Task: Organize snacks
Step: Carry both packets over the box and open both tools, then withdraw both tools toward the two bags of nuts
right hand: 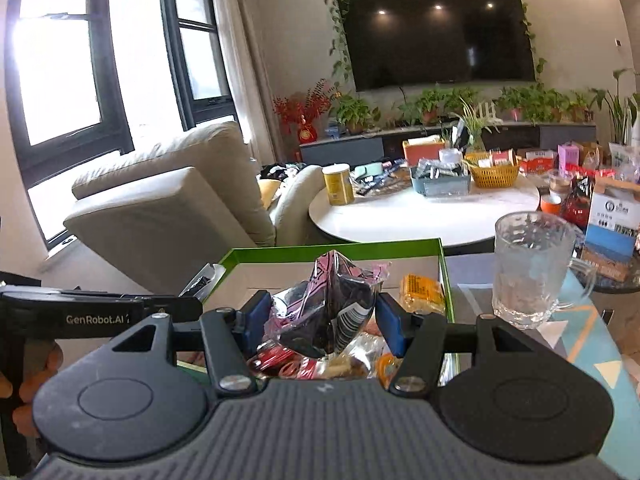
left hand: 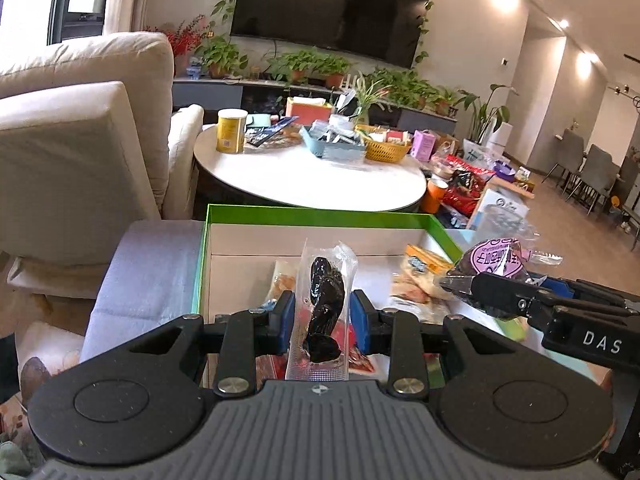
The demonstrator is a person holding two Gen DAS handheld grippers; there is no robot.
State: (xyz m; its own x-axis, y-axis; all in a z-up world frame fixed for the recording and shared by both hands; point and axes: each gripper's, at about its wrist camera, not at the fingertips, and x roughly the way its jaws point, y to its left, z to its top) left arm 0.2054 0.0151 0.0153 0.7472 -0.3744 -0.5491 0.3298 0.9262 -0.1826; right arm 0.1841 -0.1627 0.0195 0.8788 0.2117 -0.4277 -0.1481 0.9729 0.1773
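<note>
**Both grippers loaded above the green box**

On the left, the left gripper [left hand: 322, 322] has its blue pads partly closed on a clear vacuum pouch [left hand: 325, 308] with a dark, glossy piece inside. The pouch stands upright between the pads and looks lifted off the pile below. Under it sits the green-rimmed box [left hand: 320, 213], its far half mostly bare white floor, with loose snacks heaped at the near edge and an orange-yellow pack [left hand: 427, 264] toward the far right corner.

Moving right, the right gripper [right hand: 318, 318] is clamped on a crumpled pink-and-dark snack bag [right hand: 334, 304], pads pressing in from both sides, the bag bunched and sticking up above them. From the left wrist camera the same bag hangs just above the box's right rim.

Further right, a clear glass mug [right hand: 534, 264] stands on the desk just outside the box's right wall.

This reads as the carry step: two snacks picked, neither set down. Next, each needs a spot, likely the bare far half of the box, lowering until the pack rests before the pads part. The mug is the hazard for the right hand.
</note>
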